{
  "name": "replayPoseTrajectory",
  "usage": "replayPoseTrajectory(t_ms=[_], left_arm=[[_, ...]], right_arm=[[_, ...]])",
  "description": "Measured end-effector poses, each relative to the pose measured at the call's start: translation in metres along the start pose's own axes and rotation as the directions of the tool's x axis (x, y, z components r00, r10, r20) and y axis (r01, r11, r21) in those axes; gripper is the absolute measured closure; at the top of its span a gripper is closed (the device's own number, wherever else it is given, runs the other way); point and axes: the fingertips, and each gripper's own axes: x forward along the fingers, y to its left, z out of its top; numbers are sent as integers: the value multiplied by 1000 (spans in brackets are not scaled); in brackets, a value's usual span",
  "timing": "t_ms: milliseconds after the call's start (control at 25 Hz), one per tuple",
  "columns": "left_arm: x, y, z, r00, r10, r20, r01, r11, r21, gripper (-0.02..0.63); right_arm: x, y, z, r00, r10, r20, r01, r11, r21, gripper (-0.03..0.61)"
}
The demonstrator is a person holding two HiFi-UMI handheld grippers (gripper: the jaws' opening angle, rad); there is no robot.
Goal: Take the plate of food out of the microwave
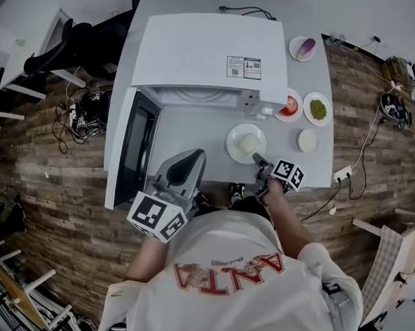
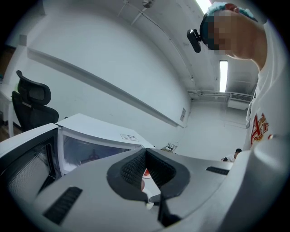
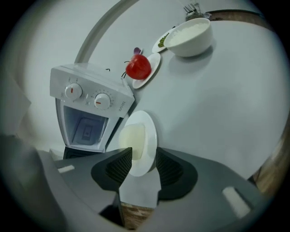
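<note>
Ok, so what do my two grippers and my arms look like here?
The left gripper and the right gripper look alike. Each has a smooth light-grey shell, black ribbed pads lining the jaws, and a cube of black-and-white square markers at the rear. The person wears a white short-sleeved T-shirt with red lettering.

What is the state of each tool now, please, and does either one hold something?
Left tool: closed, holds nothing.
Right tool: open, with the rim of the plate between its jaws, not gripped.
</note>
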Motion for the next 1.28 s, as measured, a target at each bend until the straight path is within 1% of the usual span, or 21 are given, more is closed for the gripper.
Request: replayPoseTrajectory(t_ms=[120,240,320,360,400,440,520,600,720,880,1000,1120,1280], left_arm=[[-3,2,2,1000,6,12,-6,1000,-9,609],[-4,3,7,999,8,34,-7,1000,-10,609],[-6,3,11,999,11,44,-10,1000,-11,609],[-7,2,13,999,13,49,-12,1000,-10,609],[-8,2,15,998,15,54,-14,1000,-8,609],[-9,2,17,998,16,60,-16,1000,-6,609],[-12,3,22,997,21,76,-21,1000,1,609],[-14,4,25,995,26,98,-27,1000,10,609],[-20,6,33,992,41,121,-45,999,25,609],[-27,11,43,986,62,156,-70,996,47,609],[-34,14,50,981,80,177,-93,994,64,609],[-41,17,57,976,99,193,-116,990,80,609],[-51,16,70,971,126,203,-152,981,119,609]], right_arm=[[-3,-2,-2,998,-60,-21,58,993,-101,428],[-10,4,2,997,-81,-17,76,976,-205,426],[-16,15,8,997,-82,4,79,954,-289,426],[-21,23,11,997,-79,22,82,936,-343,426],[-26,33,15,996,-73,45,85,911,-404,448],[-31,44,20,996,-61,71,87,880,-466,489],[-40,73,28,993,-17,117,82,813,-576,536],[-48,105,33,988,52,144,56,754,-655,563],[-60,152,39,974,156,164,16,674,-739,575],[-78,209,45,947,275,169,-16,564,-826,575],[-95,249,48,920,358,161,-42,498,-866,575],[-115,291,46,886,442,144,-74,440,-895,575],[-145,343,32,836,544,78,-136,342,-930,575]])
